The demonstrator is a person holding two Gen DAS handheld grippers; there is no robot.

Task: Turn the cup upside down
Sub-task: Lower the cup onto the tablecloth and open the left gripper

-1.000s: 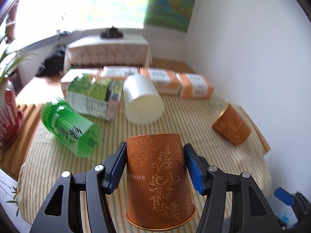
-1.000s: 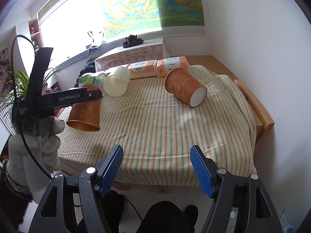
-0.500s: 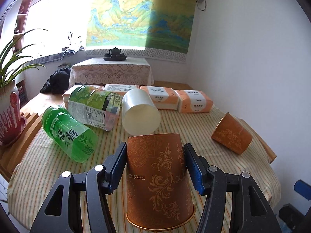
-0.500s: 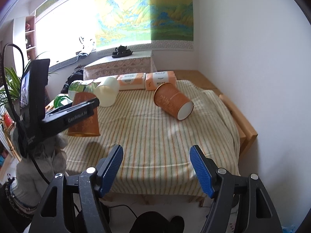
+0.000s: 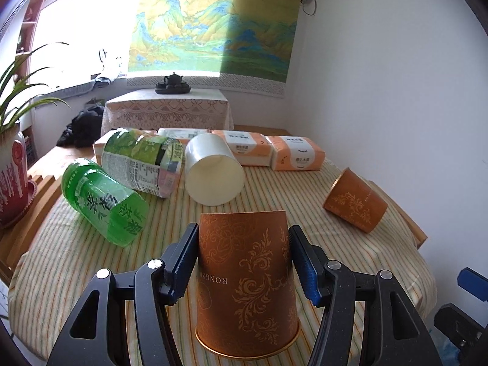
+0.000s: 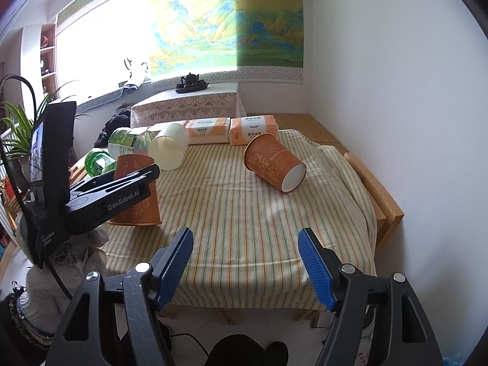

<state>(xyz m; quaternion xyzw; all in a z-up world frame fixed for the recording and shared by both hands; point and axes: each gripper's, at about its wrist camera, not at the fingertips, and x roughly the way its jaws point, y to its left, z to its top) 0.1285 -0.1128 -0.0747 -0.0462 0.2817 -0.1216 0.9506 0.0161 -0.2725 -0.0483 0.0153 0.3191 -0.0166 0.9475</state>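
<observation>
At the far left of the left wrist view a potted plant point(image 5: 12, 164) stands off the striped cloth, beside a green bottle point(image 5: 103, 201) lying on its side and a second, clear-walled bottle point(image 5: 143, 161) also lying down. Next comes a white cup point(image 5: 213, 174) on its side, its open mouth showing nothing inside. The left tongs point(image 5: 244, 259) are clenched on the orange cup point(image 5: 247, 283), which is inverted, base up and rim down, at the near left part of the worktop point(image 5: 274, 195). Whether its rim touches the cloth cannot be told. Further right a second orange cup point(image 5: 355, 204) lies tipped over. Only the right wrist view shows that cup's white, empty interior point(image 6: 274, 166). The right tongs point(image 6: 245, 262) hang released, short of the worktop's near edge.
</observation>
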